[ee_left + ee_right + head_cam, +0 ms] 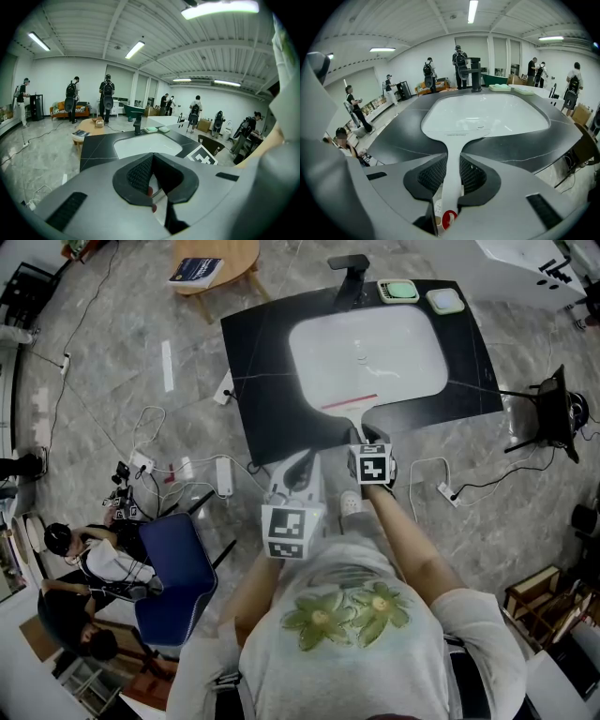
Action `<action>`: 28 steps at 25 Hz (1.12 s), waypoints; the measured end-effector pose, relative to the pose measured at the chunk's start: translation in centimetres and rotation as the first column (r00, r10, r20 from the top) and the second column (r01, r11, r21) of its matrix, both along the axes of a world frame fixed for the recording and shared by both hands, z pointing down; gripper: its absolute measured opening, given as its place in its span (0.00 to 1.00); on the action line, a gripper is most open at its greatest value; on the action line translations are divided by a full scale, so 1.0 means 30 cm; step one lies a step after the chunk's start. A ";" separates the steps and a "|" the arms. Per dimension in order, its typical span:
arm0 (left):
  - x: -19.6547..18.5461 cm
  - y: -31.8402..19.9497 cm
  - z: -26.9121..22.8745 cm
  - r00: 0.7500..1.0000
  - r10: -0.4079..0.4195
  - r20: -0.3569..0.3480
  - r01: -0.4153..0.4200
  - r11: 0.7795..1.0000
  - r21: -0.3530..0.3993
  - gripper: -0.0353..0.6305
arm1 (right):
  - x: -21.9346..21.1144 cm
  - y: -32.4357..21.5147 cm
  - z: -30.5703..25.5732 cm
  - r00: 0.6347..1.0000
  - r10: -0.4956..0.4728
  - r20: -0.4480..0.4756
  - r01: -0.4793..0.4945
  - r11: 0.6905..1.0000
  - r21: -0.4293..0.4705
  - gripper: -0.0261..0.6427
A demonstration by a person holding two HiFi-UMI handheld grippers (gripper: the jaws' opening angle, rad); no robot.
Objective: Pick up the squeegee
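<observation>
Counter: black slab on a grey stone floor, with a white basin sunk in its middle.
Far rim: dark faucet behind the basin; just to its right a green dish and a pale dish. All are well apart from the squeegee.
Around: round wooden table with a book beyond the counter; blue chair, cables and power strips on the floor at left; black stand at right. In both gripper views, people stand in the background of the room.
Squeegee place: squeegee lies over the near part of the basin, its handle crossing the near rim toward the person. Whether the blade touches the basin, I cannot tell.
Squeegee axis: the handle runs from the person toward the faucet, head end away. The blade with its red edge lies crosswise, slightly slanted.
Right gripper: right gripper is clamped on the white handle, pads pressing both sides, red-marked handle end behind the jaws.
Left gripper: left gripper hangs short of the counter's near edge, just left of the right one; jaws together, nothing between them.
</observation>
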State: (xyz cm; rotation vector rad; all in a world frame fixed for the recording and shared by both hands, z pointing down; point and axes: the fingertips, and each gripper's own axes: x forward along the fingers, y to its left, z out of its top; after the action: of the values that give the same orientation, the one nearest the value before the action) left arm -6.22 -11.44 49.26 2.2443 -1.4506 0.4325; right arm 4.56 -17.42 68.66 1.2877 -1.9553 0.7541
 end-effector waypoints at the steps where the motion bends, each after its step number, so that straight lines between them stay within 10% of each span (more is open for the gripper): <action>1: -0.002 0.000 -0.002 1.000 0.000 0.001 0.000 1.000 0.002 0.07 | 0.002 0.001 -0.002 1.000 0.000 -0.001 0.000 1.000 0.004 0.17; 28: 0.031 0.004 -0.071 1.000 0.001 -0.002 -0.001 0.998 0.065 0.07 | 0.006 -0.003 -0.225 0.992 0.018 0.124 -0.034 0.991 0.129 0.17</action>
State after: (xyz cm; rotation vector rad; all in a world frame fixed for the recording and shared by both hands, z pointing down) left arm -5.29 -11.32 47.14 2.2954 -1.4827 0.3878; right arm 4.73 -17.50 61.91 1.3753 -2.1201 0.7446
